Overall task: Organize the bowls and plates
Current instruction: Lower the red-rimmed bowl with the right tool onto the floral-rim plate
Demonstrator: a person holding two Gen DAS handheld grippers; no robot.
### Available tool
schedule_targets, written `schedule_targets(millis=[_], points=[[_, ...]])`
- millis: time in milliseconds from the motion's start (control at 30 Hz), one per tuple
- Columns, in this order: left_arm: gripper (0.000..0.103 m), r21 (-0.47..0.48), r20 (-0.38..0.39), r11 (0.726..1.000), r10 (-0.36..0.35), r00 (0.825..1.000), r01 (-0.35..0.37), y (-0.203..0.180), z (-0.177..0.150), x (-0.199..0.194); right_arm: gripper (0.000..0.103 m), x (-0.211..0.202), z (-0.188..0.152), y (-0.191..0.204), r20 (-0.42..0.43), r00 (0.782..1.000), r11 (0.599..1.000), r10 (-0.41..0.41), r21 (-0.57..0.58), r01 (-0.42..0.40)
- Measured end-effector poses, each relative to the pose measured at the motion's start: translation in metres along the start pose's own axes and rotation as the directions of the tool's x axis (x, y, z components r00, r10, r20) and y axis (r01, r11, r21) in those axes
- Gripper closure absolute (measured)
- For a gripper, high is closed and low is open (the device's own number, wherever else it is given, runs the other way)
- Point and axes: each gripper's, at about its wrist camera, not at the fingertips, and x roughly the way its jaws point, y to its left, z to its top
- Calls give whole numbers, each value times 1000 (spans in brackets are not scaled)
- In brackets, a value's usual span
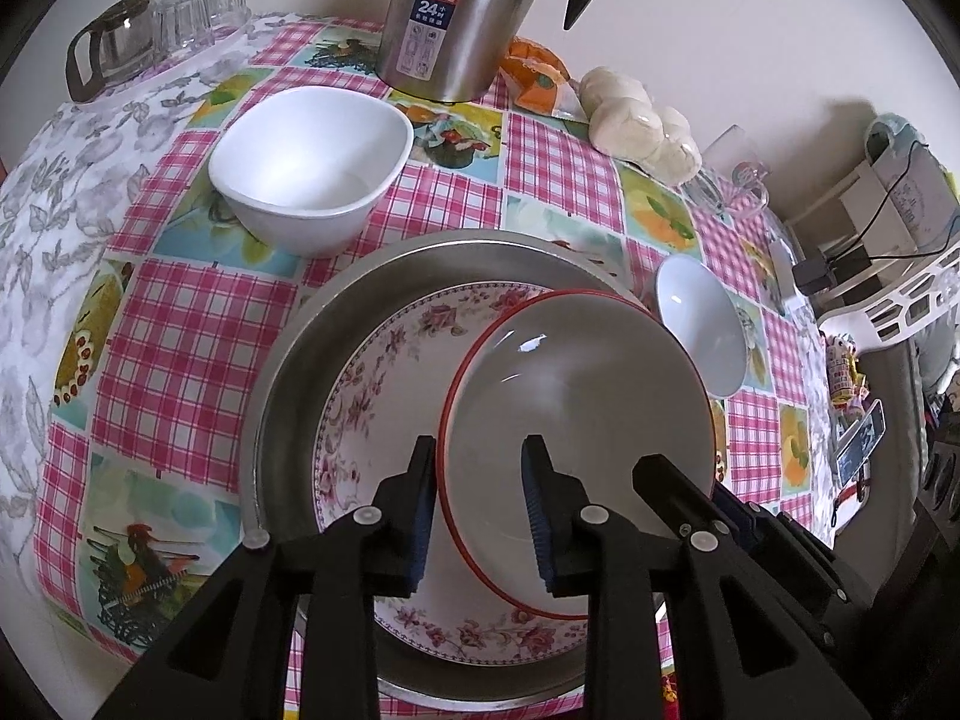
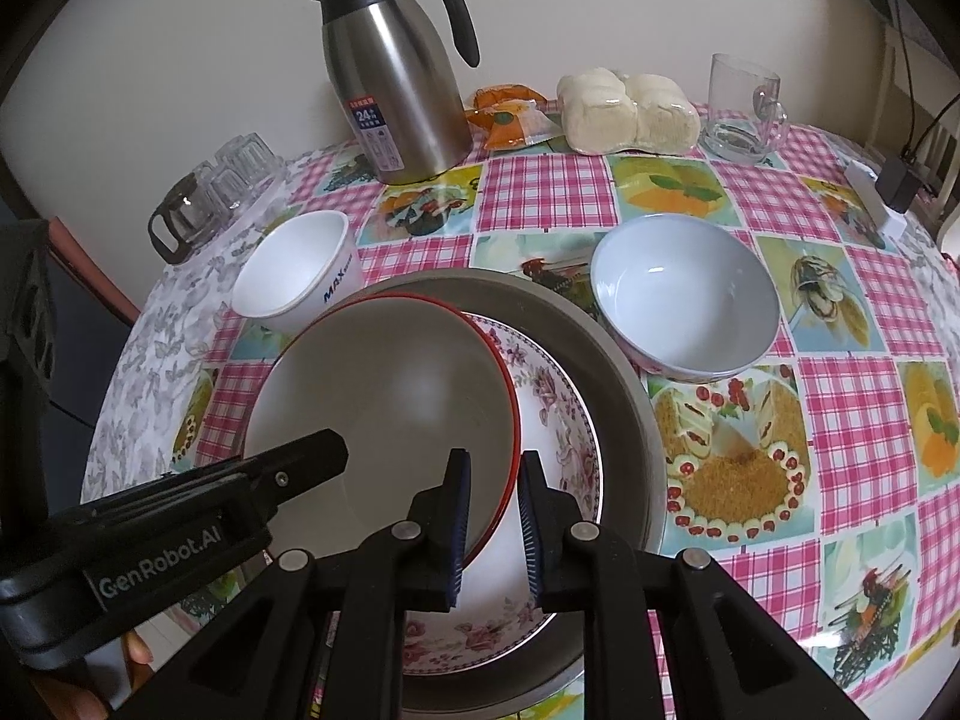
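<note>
Nearest to the cameras, the red-rimmed plate (image 1: 576, 420) is straddled at both sides: the left gripper (image 1: 477, 510) has its rim between the pads, with a visible gap on the inner side, so the hold looks loose, and the right gripper (image 2: 489, 519) is closed narrowly over the opposite rim, apparently pinching it. This plate is lying tilted and off-centre on the floral plate (image 1: 384, 372), which is seated inside the metal tray (image 1: 288, 360). To finish the step well, the red-rimmed plate should be lowered flat and centred on the floral plate before the pads are fully released, and the two sides should be let go together, so that no sliding or clinking is caused. Beyond the tray, the square bowl (image 1: 312, 162) is standing to one side and the round bowl (image 2: 684, 294) to the other, both still apart from the stack. Behind them the thermos (image 2: 390, 78) is placed near the wall.
</note>
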Motion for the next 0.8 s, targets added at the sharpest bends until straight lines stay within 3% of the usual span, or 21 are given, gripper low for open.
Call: schedule_targets(millis=[800], points=[[67, 11, -14, 1000, 12, 1000, -12, -1, 1, 8, 84, 6, -1, -2, -17, 1000, 1000, -5, -3, 5]])
